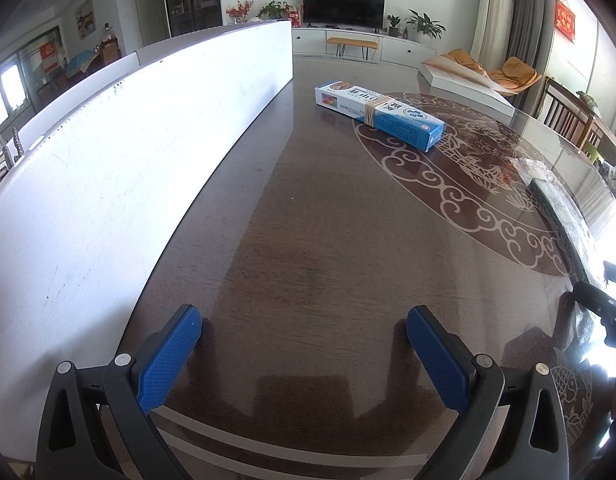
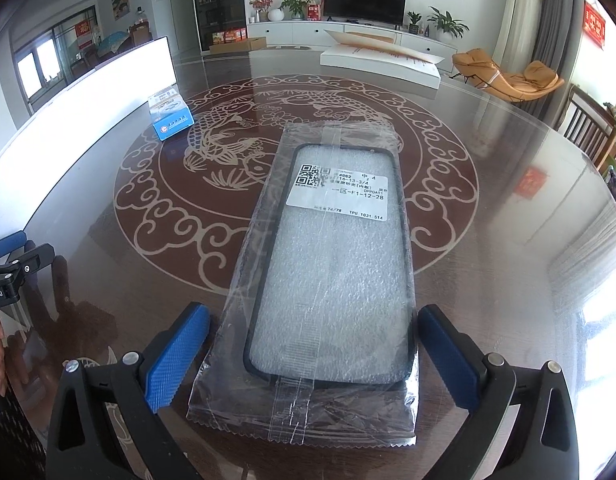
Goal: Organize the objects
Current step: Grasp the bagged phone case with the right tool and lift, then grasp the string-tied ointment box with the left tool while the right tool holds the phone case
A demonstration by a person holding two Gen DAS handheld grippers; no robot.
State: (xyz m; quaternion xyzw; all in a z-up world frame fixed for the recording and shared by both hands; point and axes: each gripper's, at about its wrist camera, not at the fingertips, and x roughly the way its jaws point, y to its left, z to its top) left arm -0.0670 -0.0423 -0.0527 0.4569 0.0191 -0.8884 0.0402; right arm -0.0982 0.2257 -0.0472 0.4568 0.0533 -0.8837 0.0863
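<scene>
Nearest me, my right gripper (image 2: pixel 313 348) has its jaws spread as wide as they go, one on each side of the bagged phone case (image 2: pixel 327 276), neither pad pressing it; the case lies flat on the desk (image 2: pixel 507 200) in clear plastic, a white label (image 2: pixel 341 192) toward its far end; my left gripper (image 1: pixel 304 356) hangs over bare wood with jaws wide apart and nothing between them; farther out, the blue-and-white box (image 1: pixel 377 114), bound by a rubber band (image 1: pixel 375 110), lies on the desk beside the white panel (image 1: pixel 148 140) and well apart from the case; beyond, a flat white box (image 2: pixel 381 62) rests near the desk's far edge.
</scene>
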